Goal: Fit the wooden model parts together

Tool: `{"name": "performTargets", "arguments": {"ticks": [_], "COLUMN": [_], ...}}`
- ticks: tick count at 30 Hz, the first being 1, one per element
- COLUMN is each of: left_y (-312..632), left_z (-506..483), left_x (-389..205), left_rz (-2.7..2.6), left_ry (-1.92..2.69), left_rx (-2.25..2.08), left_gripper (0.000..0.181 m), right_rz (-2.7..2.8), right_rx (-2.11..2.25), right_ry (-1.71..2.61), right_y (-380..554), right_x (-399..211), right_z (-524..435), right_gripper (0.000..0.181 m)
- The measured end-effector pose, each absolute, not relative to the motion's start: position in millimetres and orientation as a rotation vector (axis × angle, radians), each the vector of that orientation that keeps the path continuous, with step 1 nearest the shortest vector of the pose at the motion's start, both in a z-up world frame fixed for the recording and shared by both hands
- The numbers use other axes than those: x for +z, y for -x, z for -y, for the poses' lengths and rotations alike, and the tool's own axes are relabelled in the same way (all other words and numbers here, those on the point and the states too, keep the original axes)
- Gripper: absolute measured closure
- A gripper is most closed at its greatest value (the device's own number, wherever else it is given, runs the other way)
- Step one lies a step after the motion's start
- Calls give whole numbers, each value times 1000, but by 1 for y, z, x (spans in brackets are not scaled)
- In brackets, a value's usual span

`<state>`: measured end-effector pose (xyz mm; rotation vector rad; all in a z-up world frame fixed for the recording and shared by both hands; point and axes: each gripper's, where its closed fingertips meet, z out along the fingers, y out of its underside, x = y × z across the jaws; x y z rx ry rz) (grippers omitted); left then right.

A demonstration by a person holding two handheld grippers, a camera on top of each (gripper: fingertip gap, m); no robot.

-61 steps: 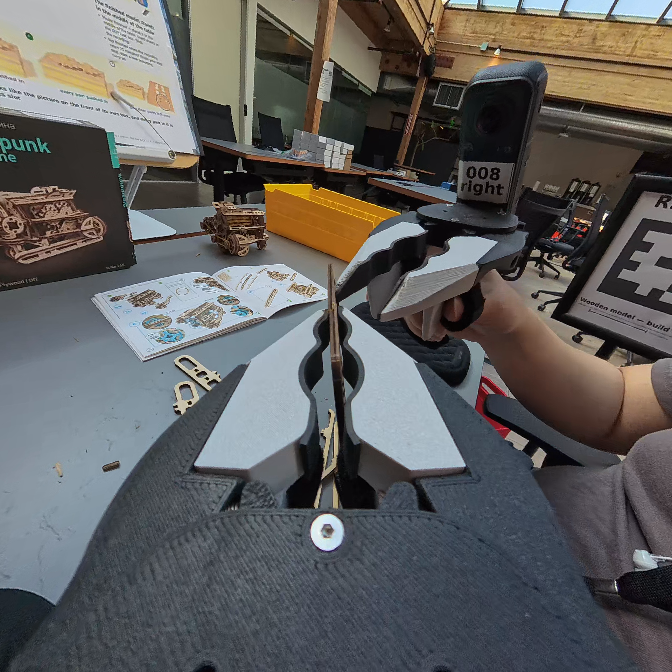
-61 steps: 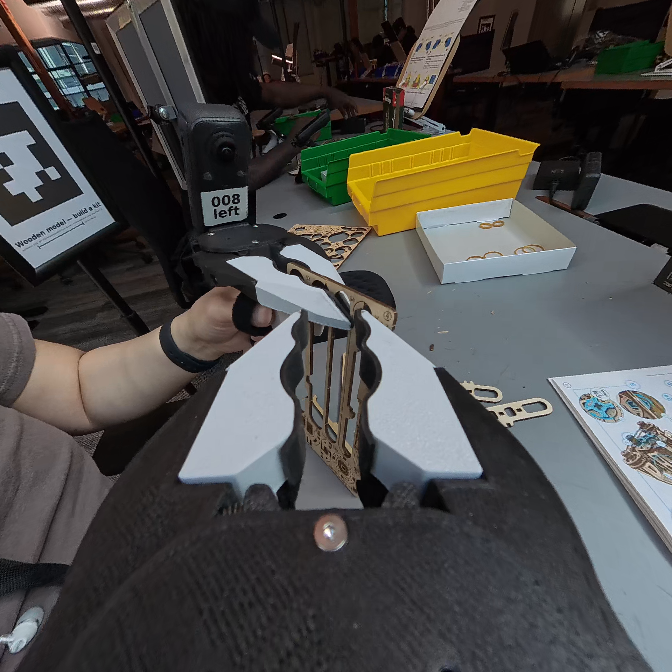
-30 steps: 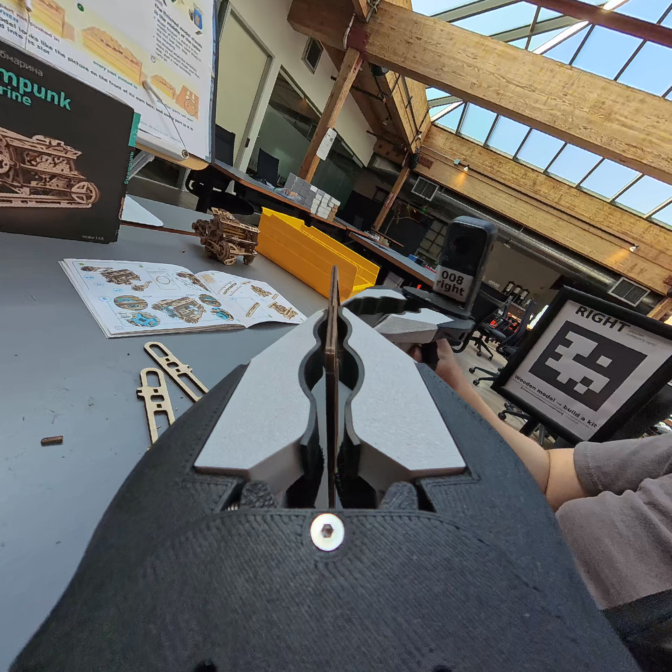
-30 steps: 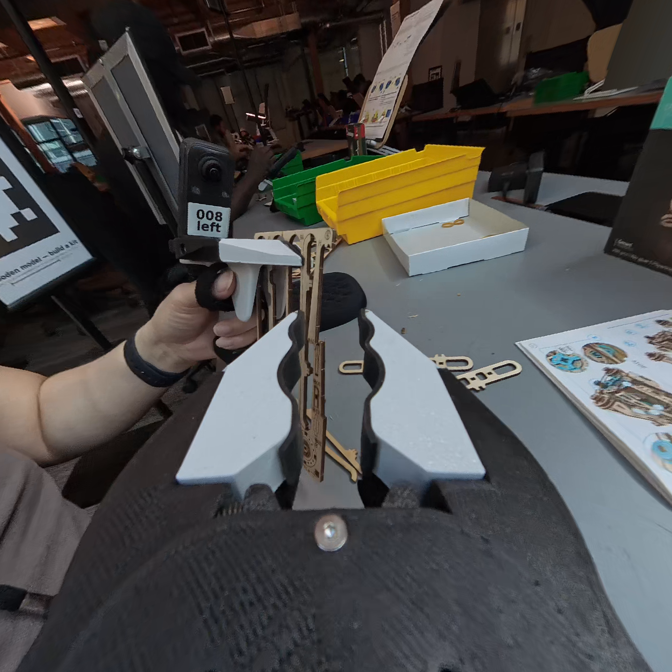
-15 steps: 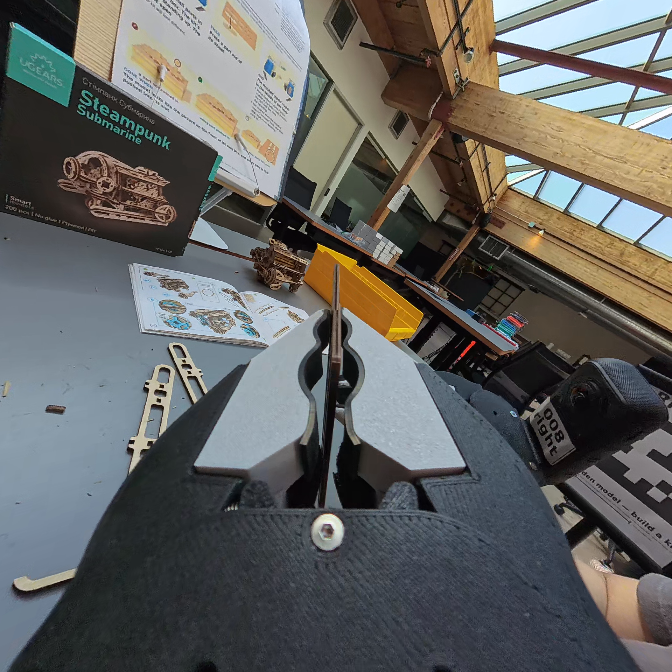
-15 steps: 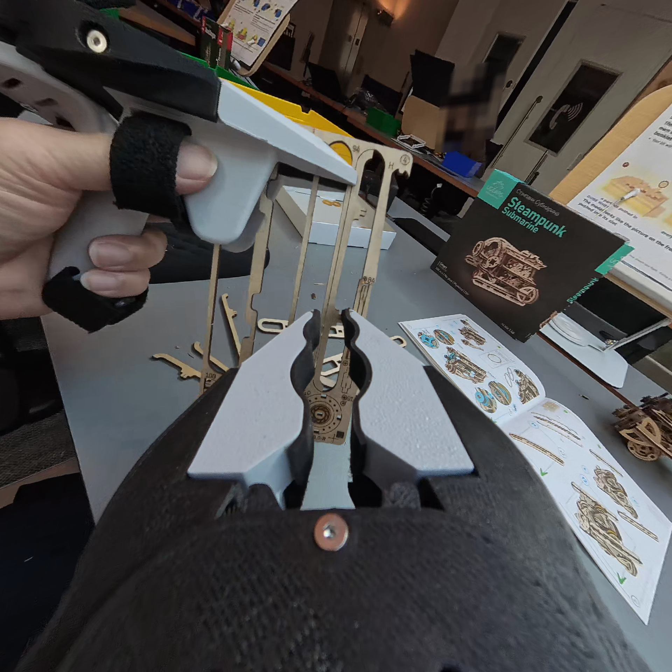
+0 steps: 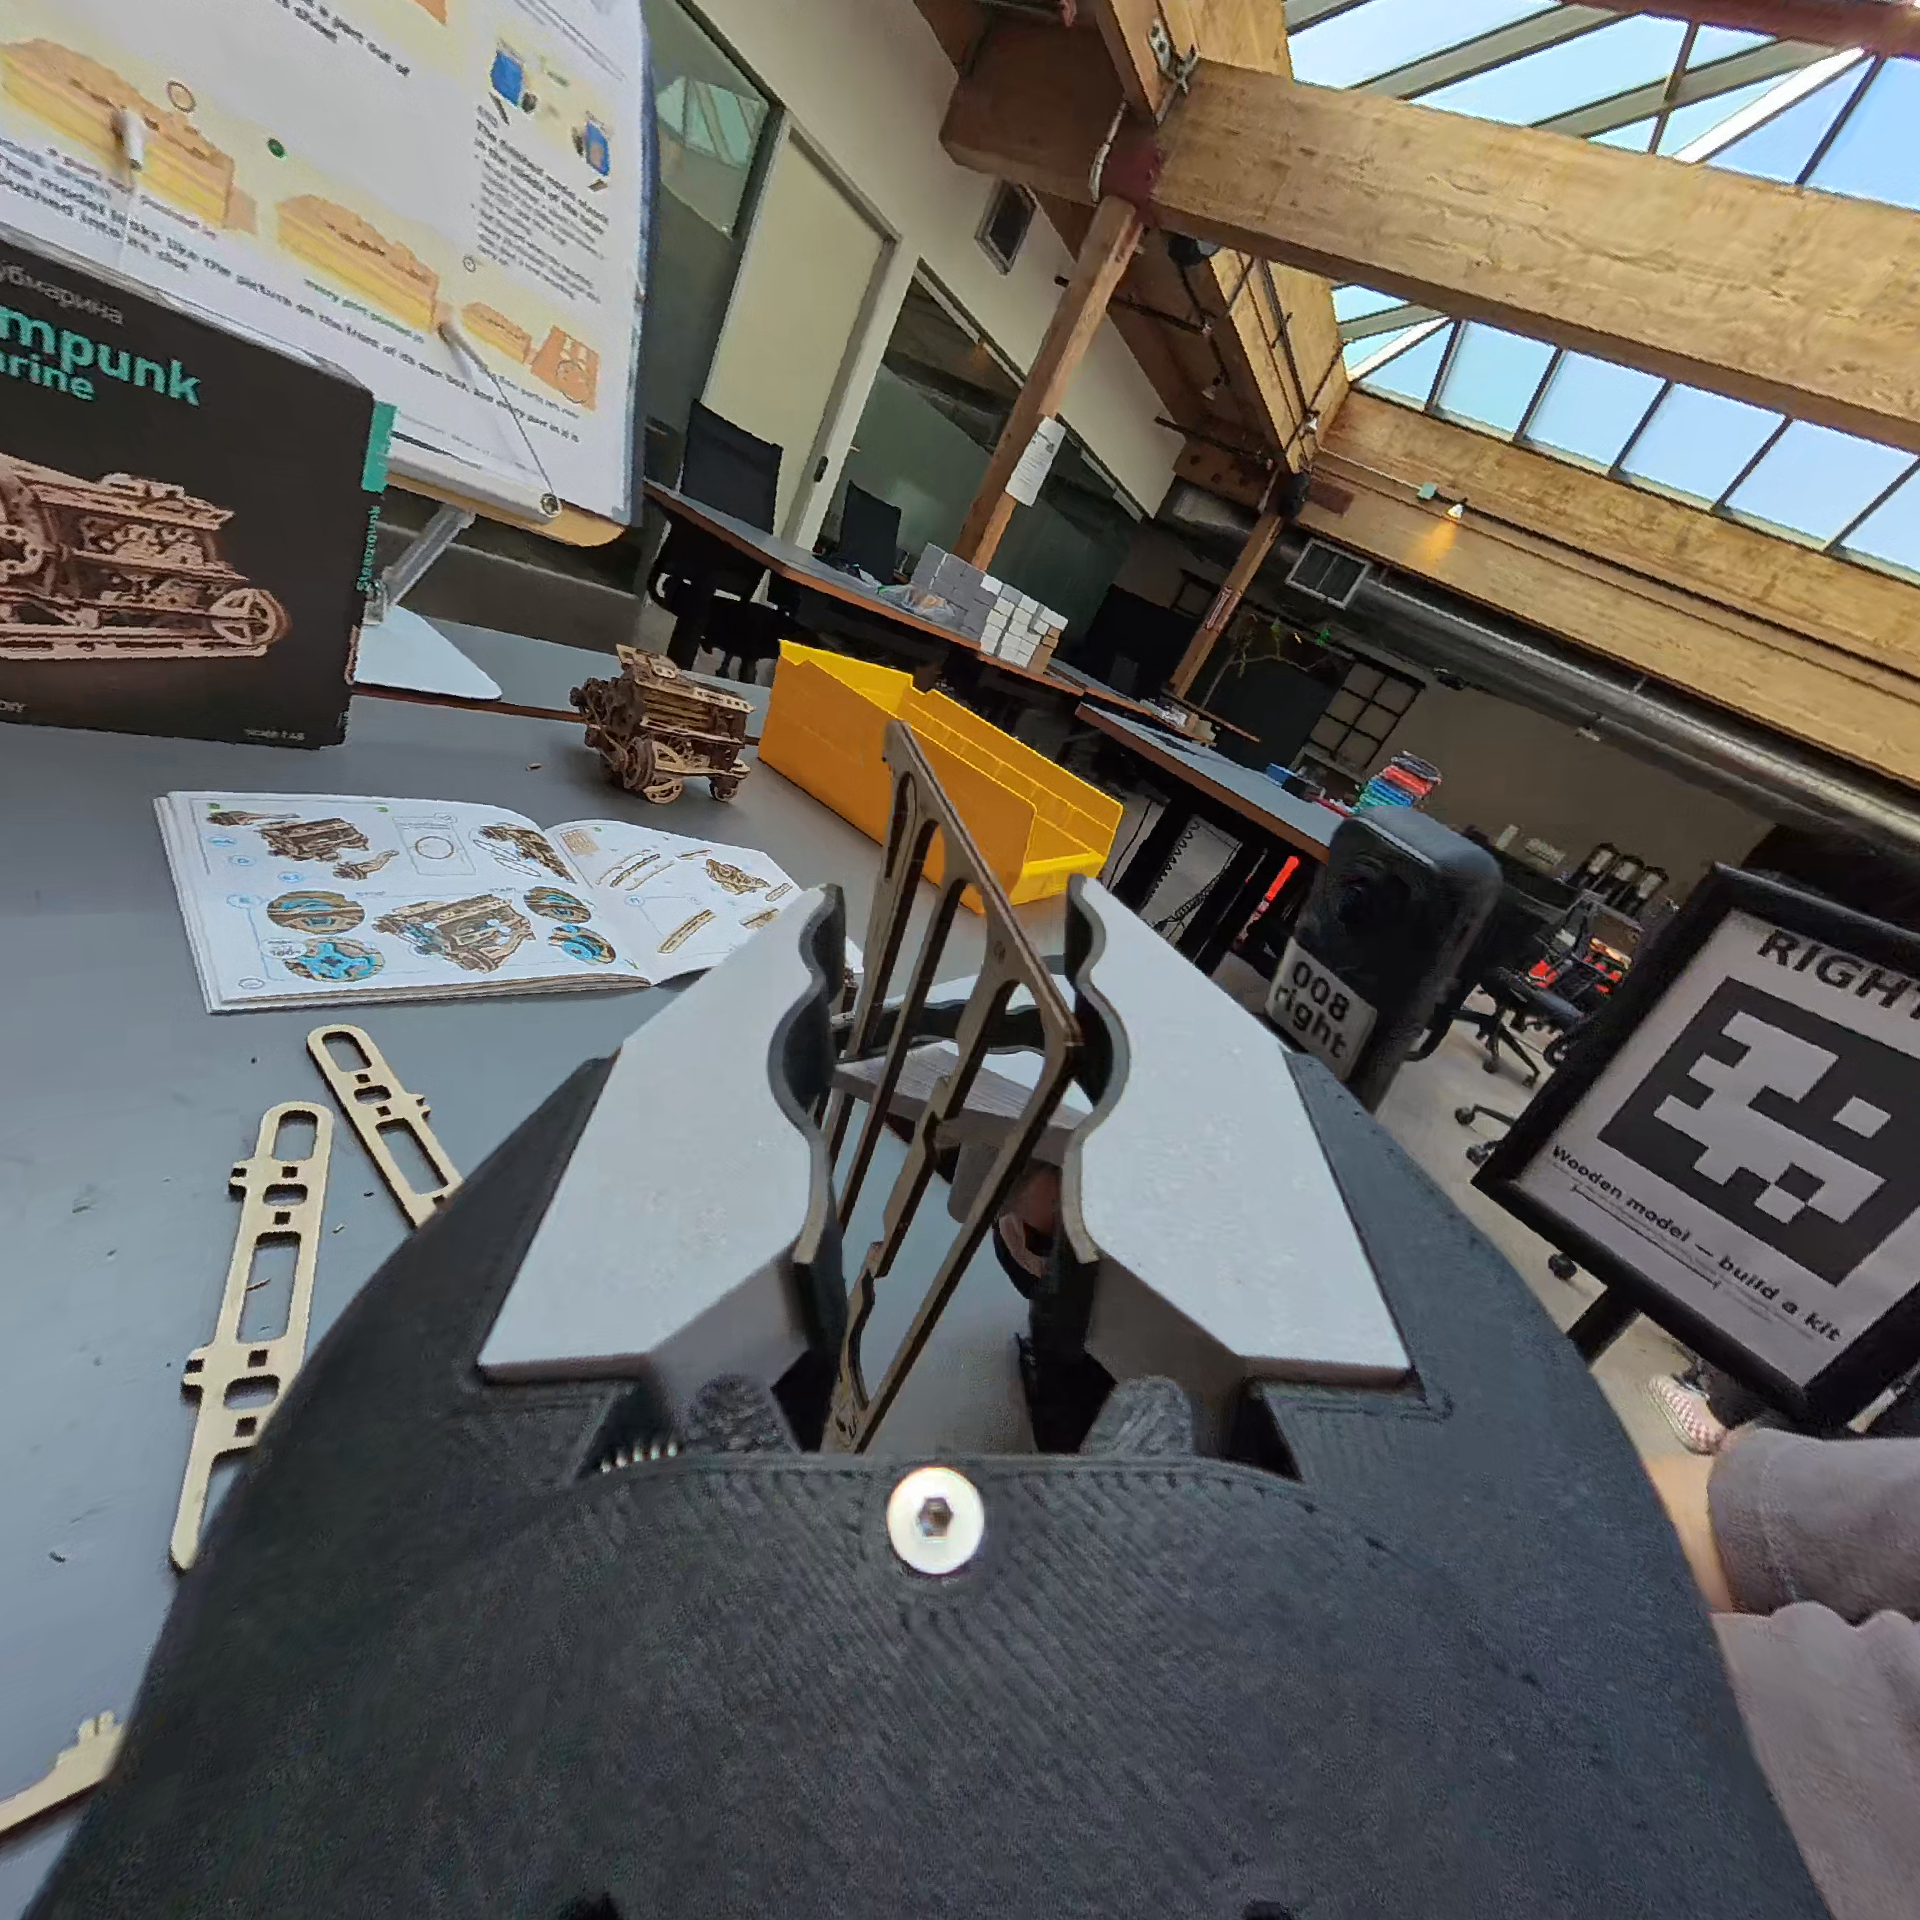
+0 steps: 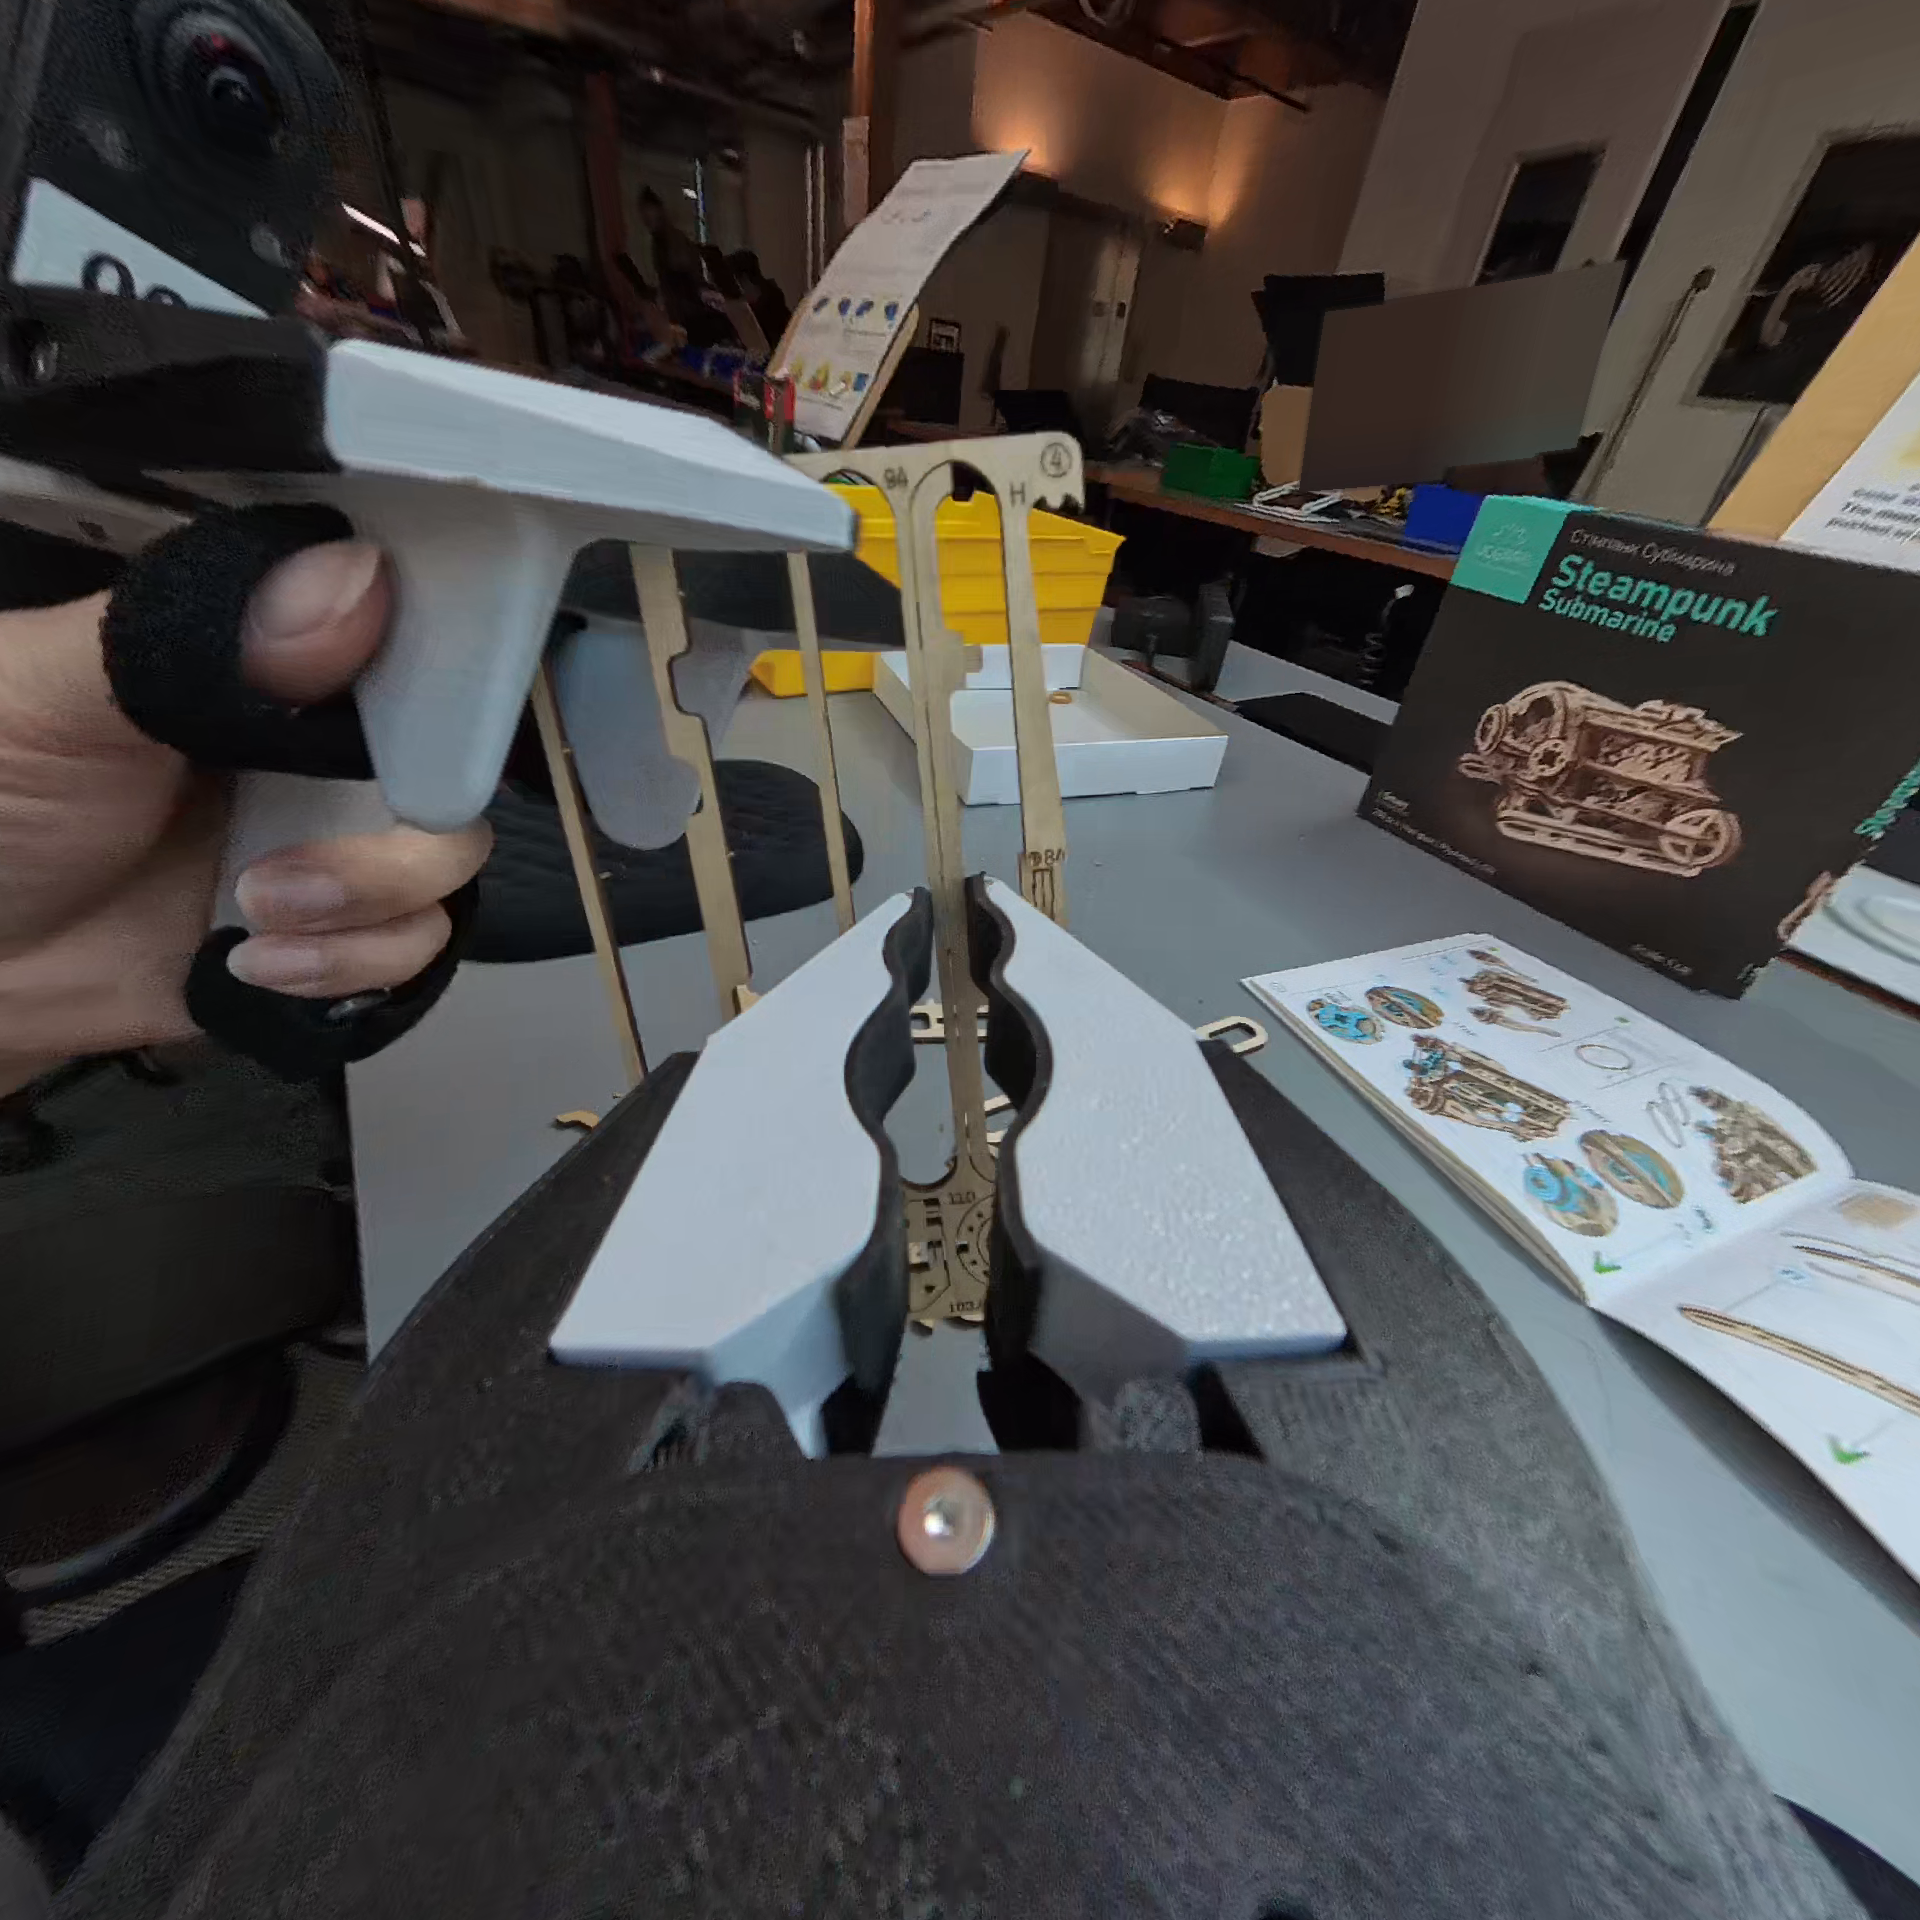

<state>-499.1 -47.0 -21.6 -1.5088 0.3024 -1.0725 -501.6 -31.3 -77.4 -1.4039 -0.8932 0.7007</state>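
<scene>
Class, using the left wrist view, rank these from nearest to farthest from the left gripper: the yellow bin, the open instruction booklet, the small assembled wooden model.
1. Instruction booklet, on the table left of the left gripper.
2. Assembled wooden model, behind the booklet.
3. Yellow bin: beside the model, about as far; too close to call.

A yellow bin (image 7: 966, 790), an open instruction booklet (image 7: 436, 894) and a dark product box (image 8: 1642, 748) rest on the grey counter (image 7: 94, 1091)

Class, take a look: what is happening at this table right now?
A person works two handheld tongs on a wooden parts sheet held upright above the grey table. The right tongs are shut on one of its strips. The left tongs stand open around the sheet. Loose wooden strips lie beside an open instruction booklet.
</scene>
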Motion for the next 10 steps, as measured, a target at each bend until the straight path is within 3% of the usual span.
{"name": "performTargets", "arguments": {"ticks": [1,6,10], "left_y": [500,523,503], "left_z": [53,77,77], "left_x": [-15,20,-8], "left_rz": [-335,-436,-556], "left_ry": [1481,1276,1341], "left_rx": [-1067,-1160,-1435], "left_gripper": [132,127,110], "right_rz": [865,707,668], "right_rx": [835,1585,2099], "right_ry": [1396,1244,1068], "right_y": [496,468,462], "right_x": [-73,-38,-21], "right_z": [33,49,70], "right_gripper": [178,178,178]}}
